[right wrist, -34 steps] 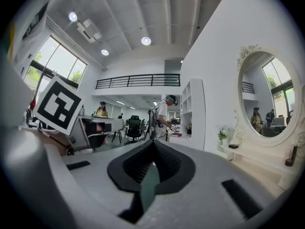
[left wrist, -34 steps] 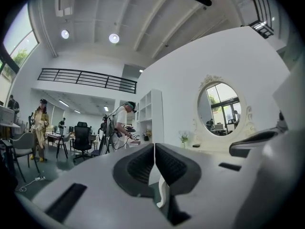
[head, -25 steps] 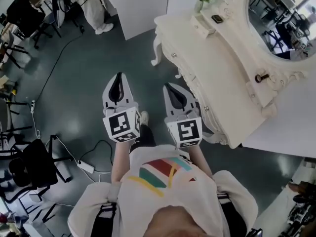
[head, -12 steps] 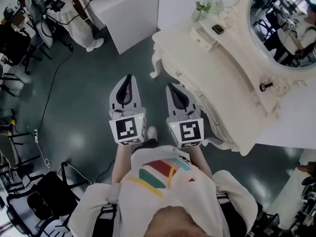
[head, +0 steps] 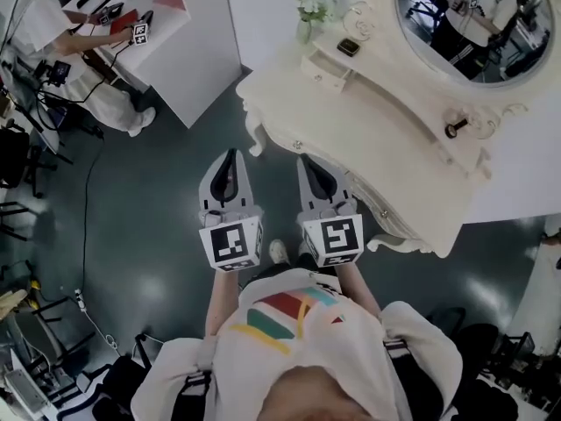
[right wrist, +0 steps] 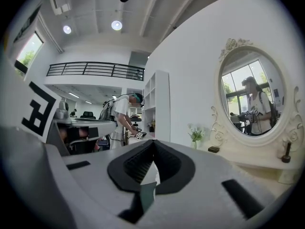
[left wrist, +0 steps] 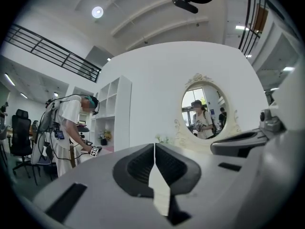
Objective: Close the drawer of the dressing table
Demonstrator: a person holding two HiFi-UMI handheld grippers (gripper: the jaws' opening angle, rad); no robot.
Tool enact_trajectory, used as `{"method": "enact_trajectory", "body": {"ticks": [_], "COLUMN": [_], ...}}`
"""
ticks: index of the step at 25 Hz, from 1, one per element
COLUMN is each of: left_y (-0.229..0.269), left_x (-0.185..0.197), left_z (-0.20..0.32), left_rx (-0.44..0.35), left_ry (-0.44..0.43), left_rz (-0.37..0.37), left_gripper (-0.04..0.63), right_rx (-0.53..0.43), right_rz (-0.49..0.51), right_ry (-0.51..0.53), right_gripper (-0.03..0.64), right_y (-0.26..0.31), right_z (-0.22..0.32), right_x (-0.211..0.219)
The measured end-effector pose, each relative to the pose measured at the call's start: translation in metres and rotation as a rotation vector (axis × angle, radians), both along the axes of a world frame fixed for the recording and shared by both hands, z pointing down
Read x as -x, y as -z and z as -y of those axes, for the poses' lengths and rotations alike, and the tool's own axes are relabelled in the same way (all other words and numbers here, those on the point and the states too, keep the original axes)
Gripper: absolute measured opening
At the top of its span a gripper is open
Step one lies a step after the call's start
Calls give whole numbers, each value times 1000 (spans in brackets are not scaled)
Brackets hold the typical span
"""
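Note:
The cream dressing table (head: 394, 147) stands ahead and to the right under its oval mirror (head: 465, 16). At the left end of its top, a small drawer (head: 321, 70) stands pulled out of a low box. Round knobs (head: 298, 146) show on the table's front. My left gripper (head: 230, 154) and right gripper (head: 305, 159) hang side by side over the dark floor, short of the table's front edge. Both are shut with nothing between the pads. The left gripper view shows its shut tips (left wrist: 154, 145) and the mirror (left wrist: 206, 112). The right gripper view shows its shut tips (right wrist: 152, 142) with the table's top (right wrist: 248, 159) beyond.
A vase of flowers (head: 313, 11) and a small dark object (head: 348, 47) sit by the drawer. A dark item (head: 453, 128) stands near the mirror's base. A person (head: 79, 51) works at a white desk (head: 188, 33) at far left. Chairs and cables (head: 83, 235) lie left.
The view has swung toward the dressing table, which now lies more directly ahead of both grippers. The grippers have travelled together and stayed shut.

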State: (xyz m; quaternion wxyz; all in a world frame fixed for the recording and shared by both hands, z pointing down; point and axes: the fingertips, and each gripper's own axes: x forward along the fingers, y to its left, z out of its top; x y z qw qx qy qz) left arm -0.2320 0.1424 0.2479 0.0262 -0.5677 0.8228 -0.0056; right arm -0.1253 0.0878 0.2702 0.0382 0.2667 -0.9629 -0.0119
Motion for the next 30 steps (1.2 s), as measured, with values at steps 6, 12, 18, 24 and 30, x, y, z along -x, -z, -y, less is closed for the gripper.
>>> {"method": "enact_trajectory", "body": {"ticks": [6, 12, 18, 24, 30], "left_y": [-3, 0, 5, 1, -8], "left_x": [-14, -32, -68, -106, -130], "left_z": [24, 57, 98, 146, 194], "left_rx": [0, 5, 14, 17, 29], "left_ry": [-38, -73, -163, -260, -382], "left_rz": [-19, -14, 20, -3, -17], "left_gripper": [8, 8, 8, 8, 8], "right_rx": [-46, -51, -30, -44, -26], "right_rz": [38, 58, 121, 119, 91], "right_ry": [-16, -85, -202, -289, -419], "right_gripper": [0, 0, 0, 0, 0], "right_y": [17, 24, 30, 32, 25], "right_z": [17, 51, 88, 112, 140], "right_x": [-4, -27, -76, -117, -145]}}
